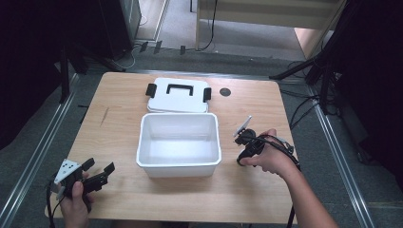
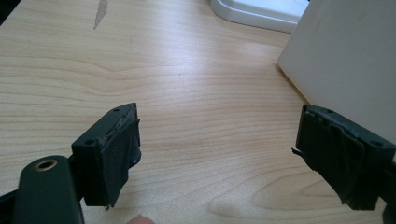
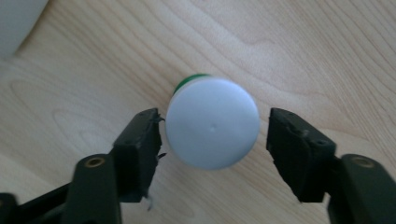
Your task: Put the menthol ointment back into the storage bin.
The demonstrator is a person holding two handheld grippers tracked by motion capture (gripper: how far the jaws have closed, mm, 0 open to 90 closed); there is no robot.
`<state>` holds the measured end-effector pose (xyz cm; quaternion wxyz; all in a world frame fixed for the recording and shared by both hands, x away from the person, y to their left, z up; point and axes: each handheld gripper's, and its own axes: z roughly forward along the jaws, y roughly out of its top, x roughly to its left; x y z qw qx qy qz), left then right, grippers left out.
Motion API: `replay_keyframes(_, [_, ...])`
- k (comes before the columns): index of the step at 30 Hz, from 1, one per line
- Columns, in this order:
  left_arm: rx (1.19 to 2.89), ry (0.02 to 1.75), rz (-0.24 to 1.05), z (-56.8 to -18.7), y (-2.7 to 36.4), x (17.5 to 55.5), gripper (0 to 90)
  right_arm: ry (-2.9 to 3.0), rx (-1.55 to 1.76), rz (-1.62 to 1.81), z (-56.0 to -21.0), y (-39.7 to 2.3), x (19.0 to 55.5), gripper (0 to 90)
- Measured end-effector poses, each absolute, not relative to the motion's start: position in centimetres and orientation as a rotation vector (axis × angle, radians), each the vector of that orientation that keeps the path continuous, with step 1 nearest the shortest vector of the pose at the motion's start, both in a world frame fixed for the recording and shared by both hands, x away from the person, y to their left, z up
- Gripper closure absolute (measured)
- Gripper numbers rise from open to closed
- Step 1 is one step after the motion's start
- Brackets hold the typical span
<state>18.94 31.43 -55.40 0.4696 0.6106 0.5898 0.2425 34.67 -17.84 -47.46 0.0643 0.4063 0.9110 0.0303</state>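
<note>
Right gripper view: right gripper (image 3: 212,135) pointing down, jaws wide apart, nothing gripped yet; white cap (image 3: 212,122) sits btwn them, small gap each side.
Bottle: green body (image 3: 189,81) peeks out behind cap, so prob. standing upright on table (image 3: 303,51); long axis runs vertical, cap end toward cam.
Why: jaws straddle cap, looks set for a top-down pinch.
Left gripper (image 2: 217,149): wide open, empty, low over bare wood, white box (image 2: 345,60) wall just beyond its right jaw; seems parked.
High view: open box (image 1: 179,144) mid-table, lid (image 1: 178,95) lying behind it.
</note>
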Motion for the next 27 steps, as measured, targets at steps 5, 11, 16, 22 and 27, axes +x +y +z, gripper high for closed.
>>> replay_keyframes(5, [1.5,1.445,0.597,-55.4,31.4,19.0,14.7,2.787,1.229,0.136,-47.1,-17.9,34.9,51.6])
replay_keyframes(11, [1.509,1.447,0.599,-55.4,31.3,19.0,14.8,2.8,1.169,0.186,-44.3,-17.7,34.4,51.9])
replay_keyframes(16, [1.513,1.444,0.596,-55.4,31.2,19.0,14.8,2.805,1.112,0.229,-41.0,-17.3,34.1,51.9])
replay_keyframes(22, [1.514,1.445,0.598,-55.4,31.2,19.0,14.8,2.794,1.049,0.289,-37.3,-16.2,34.0,51.9])
replay_keyframes(27, [1.521,1.443,0.594,-55.4,31.2,19.0,14.8,2.786,0.998,0.347,-34.9,-14.8,34.0,51.9])
